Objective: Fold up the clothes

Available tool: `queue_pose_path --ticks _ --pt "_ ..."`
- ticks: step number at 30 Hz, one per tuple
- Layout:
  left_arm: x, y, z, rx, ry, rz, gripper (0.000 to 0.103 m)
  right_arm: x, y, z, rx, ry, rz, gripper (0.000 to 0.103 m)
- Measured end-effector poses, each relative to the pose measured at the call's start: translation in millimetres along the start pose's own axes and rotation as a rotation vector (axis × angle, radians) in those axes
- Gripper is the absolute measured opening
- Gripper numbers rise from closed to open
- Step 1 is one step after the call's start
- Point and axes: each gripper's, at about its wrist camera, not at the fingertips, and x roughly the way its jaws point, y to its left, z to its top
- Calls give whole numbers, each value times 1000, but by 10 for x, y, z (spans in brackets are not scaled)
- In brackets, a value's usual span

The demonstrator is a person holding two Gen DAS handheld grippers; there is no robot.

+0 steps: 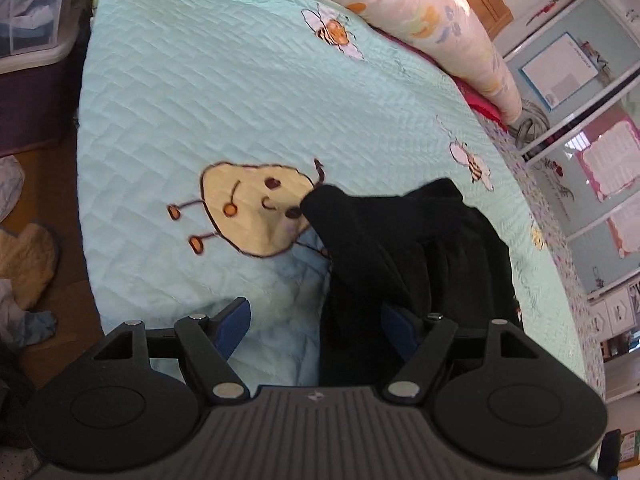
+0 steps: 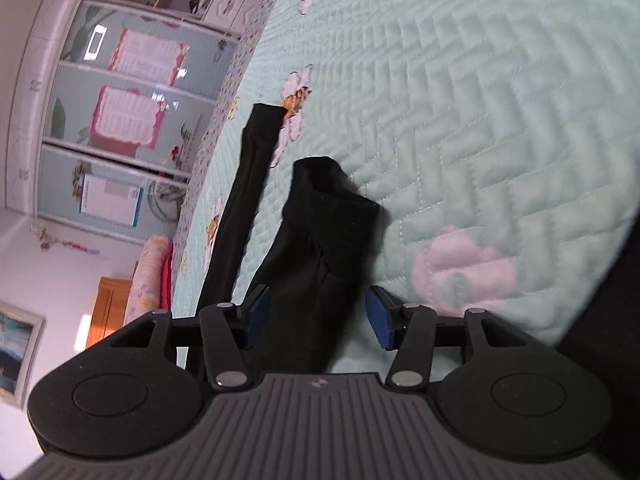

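Folding is barely beginning: the black garment [image 1: 416, 248] is lying bunched at lower right of the quilt [image 1: 240, 100], while the left gripper [image 1: 316, 324] and right gripper [image 2: 318, 314] are both gaping wide, gripping nothing.

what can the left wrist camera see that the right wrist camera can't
Only the left wrist view shows the yellow cartoon face on the quilt, the storage bin and clothes on the floor. Only the right wrist view shows the garment's long sleeve and a pink flower patch. Both show the black garment, the mint quilt, the pillow, and an open gripper.
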Motion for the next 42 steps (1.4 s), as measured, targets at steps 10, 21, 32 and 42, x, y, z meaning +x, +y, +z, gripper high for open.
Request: queue_pose_path --ticks 10,21,32,42 --pt "-103 63 -26 18 -12 -22 14 191 86 -117 -25 42 49 45" --pt "-139 91 151 -126 -3 -161 81 215 185 -313 -71 125 69 55" --pt "307 112 243 -186 91 -146 81 199 197 -341 -59 118 61 55" --pt "-235 125 151 -119 -40 -187 4 164 327 -319 -125 72 15 1"
